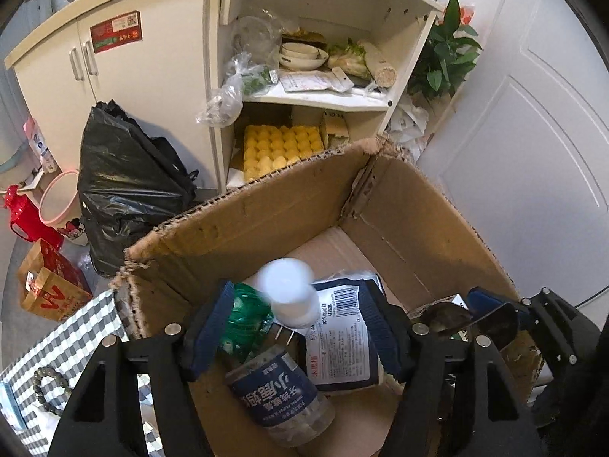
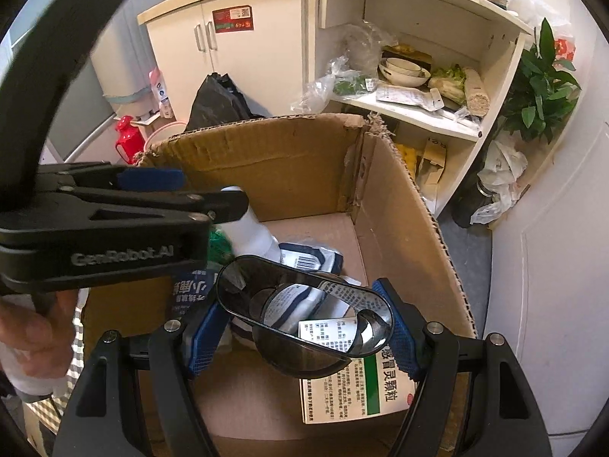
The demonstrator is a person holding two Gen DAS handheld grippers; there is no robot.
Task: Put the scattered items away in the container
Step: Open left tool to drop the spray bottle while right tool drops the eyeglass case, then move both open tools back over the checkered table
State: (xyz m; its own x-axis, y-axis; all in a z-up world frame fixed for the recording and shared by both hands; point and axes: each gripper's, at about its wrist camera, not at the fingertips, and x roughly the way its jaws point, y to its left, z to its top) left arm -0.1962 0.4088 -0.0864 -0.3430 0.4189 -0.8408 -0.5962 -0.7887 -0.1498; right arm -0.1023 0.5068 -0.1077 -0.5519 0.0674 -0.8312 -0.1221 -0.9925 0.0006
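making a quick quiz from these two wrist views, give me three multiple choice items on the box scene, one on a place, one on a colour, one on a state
1. Where is the white-capped bottle?
A. on the cabinet shelf
B. over the open cardboard box, between the left gripper's fingers
C. on the floor by the door

2. What colour is the bag left of the box?
A. black
B. yellow
C. white

3. What is in the right gripper?
A. nothing
B. a red jug
C. a dark clear oval container

Answers:
1 B, the left wrist view shows it between the blue pads above the box.
2 A, glossy black plastic.
3 C, it spans the pads, above the medicine box.
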